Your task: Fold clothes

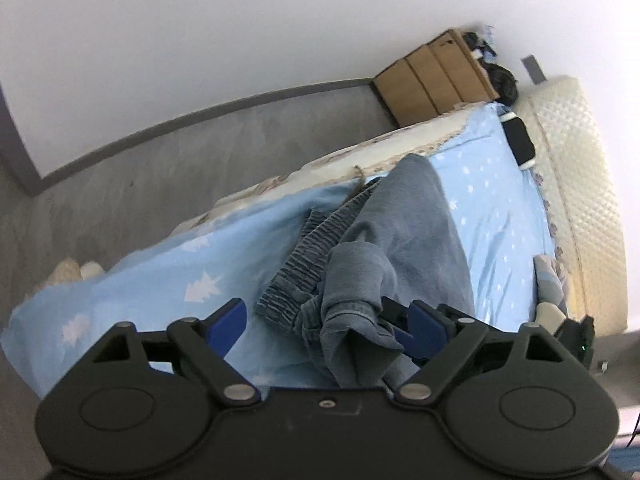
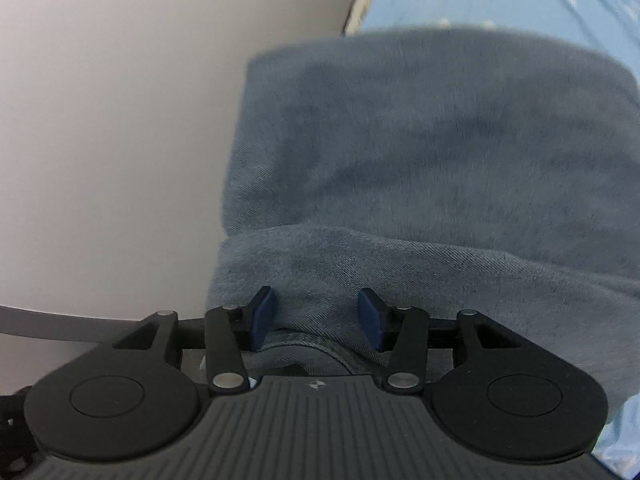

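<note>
A bed (image 1: 132,276) with a light blue sheet printed with white trees fills most of the left wrist view, running from 8 o'clock up toward 2 o'clock, with grey floor (image 1: 168,160) and a white wall (image 1: 200,28) beyond it. A cream quilted headboard (image 1: 580,184) curves down the 3 o'clock side, and a brown cardboard box (image 1: 434,76) stands against the wall at 1 o'clock. On the sheet, at the centre of the view, lie blue denim trousers (image 1: 412,216) with a gathered elastic waistband (image 1: 304,256) turned toward 9 o'clock; a bunched fold of the cloth rises toward the camera at 6 o'clock. A black device (image 1: 518,140) rests on the sheet at 2 o'clock, near the headboard. The left hand-held gripper (image 1: 324,320) has its blue fingers spread wide, the left one over bare sheet, the right one against the bunched denim. In the right wrist view the same trousers (image 2: 432,152) fill the centre and 3 o'clock side, with blue sheet at 12 o'clock and wall at 9 o'clock. The right hand-held gripper (image 2: 318,314) has its fingers partly apart, denim bunched between them and touching both pads, so it looks to be pinching the cloth loosely.
</note>
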A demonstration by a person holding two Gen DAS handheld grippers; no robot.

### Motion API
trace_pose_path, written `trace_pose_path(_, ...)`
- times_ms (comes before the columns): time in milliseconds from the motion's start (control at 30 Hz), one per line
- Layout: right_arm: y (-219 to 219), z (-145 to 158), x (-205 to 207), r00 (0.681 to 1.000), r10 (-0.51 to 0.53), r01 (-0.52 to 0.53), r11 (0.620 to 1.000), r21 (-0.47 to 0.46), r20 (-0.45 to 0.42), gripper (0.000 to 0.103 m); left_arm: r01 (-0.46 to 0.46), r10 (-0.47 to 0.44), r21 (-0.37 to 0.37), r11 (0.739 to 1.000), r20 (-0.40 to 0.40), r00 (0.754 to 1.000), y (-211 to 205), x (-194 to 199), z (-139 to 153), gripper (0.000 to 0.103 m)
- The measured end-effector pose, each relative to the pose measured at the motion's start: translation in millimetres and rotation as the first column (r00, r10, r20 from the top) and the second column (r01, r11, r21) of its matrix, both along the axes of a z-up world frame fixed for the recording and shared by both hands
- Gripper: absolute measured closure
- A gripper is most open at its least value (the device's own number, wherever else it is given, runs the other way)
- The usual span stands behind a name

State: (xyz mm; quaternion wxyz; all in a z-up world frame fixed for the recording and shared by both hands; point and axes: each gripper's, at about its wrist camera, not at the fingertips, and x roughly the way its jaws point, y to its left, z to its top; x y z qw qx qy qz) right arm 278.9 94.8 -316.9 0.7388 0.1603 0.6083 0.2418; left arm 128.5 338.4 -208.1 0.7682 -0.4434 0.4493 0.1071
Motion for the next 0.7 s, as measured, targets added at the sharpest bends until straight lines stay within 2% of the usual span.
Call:
trace_pose_path(67, -4.5, 0.8, 1.8, 1.000, 0.007, -0.007, 1.000, 0.001, 0.000, 0.054, -0.032, 0.032, -0.033, 0.999, -0.021, 0.999, 1.0, 5.4, -12.4, 0.016)
trace_pose_path(167, -20.8, 13.3, 6.5, 0.999, 0.037, -0.037, 0.999, 0.003, 0.025, 0.054, -0.079, 0.074, -0.122, 0.989, -0.041, 0.996, 1.0, 10.2, -32.4, 0.016)
trace_pose_path(300, -58.7, 32.1, 5.0, 0.996, 0.068, -0.066, 0.997, -0.032, 0.062, 0.054, -0.161, 0.164, -0.306, 0.938, -0.015, 0.986, -5.1, 11.8, -60.1, 0.016)
trace_pose_path(367, -82.6, 37.7, 0.0, 0.997, 0.039, -0.035, 0.998, -0.059, 0.064, 0.054, -0.168, 0.176, -0.348, 0.922, -0.010, 0.984, -14.4, 16.8, -67.8, 0.014)
trace_pose_path(533, -139.2, 31.0, 0.5, 0.993, -0.114, 0.117, 0.988, -0.099, 0.029, 0.054, -0.163, 0.162, -0.324, 0.932, -0.031, 0.986, -39.8, 31.3, -77.6, 0.014)
trace_pose_path(600, -154.5, 25.3, 4.5, 0.985, -0.172, 0.173, 0.979, -0.105, 0.018, 0.053, -0.194, 0.185, -0.294, 0.936, -0.058, 0.981, -45.1, 35.2, -83.9, 0.014)
trace_pose_path(700, -169.8, 17.8, 11.9, 0.972, -0.236, 0.236, 0.966, -0.104, 0.011, 0.048, -0.237, 0.224, -0.285, 0.929, -0.078, 0.971, -46.6, 38.4, -95.0, 0.012)
